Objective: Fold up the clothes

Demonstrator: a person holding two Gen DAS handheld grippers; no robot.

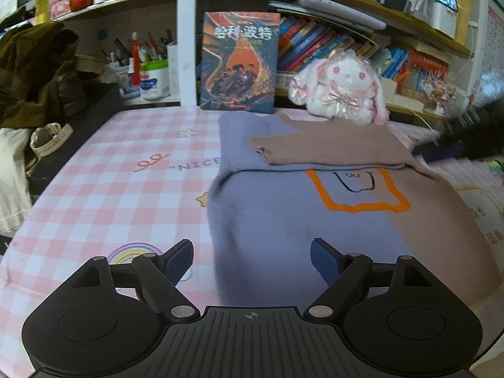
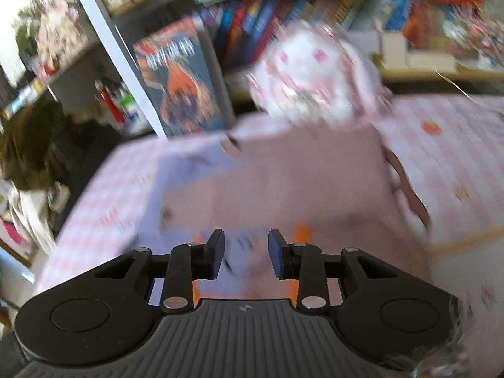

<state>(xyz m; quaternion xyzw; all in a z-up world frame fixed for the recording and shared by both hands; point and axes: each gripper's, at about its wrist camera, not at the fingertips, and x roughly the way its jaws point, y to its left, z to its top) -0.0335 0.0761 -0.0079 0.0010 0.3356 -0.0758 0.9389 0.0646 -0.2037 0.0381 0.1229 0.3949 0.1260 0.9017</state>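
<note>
Lavender and dusty-brown knit makes up the sweater (image 1: 283, 220), which lies flat on the pink-checked cloth (image 1: 110, 189) covering the worktop; its brown sleeve (image 1: 330, 151) is folded across the chest, just above an orange outlined square (image 1: 356, 192) on the front; the lavender half lies to the left, the brown half to the right. In the left wrist view the left tool (image 1: 252, 255) hovers over the near hem of the sweater with its blue-padded fingers (image 1: 179, 260) spread wide and nothing between them; one finger sits over the bare cloth, the other over the lavender knit. In the right wrist view, which is badly blurred, the right tool (image 2: 246, 252) hangs above the middle of the sweater (image 2: 283, 182), near the orange square; its fingers stand partly apart and hold nothing. At the far edge of the worktop a book (image 1: 241, 60) stands upright against the shelf post, touching or just beside the sweater's top edge; a white plush rabbit (image 1: 343, 88) with pink bows sits to its right, just behind the folded sleeve. A dark olive garment (image 1: 34, 72) is heaped off the left side of the worktop; a pale watch (image 1: 50, 138) lies below it.
</note>
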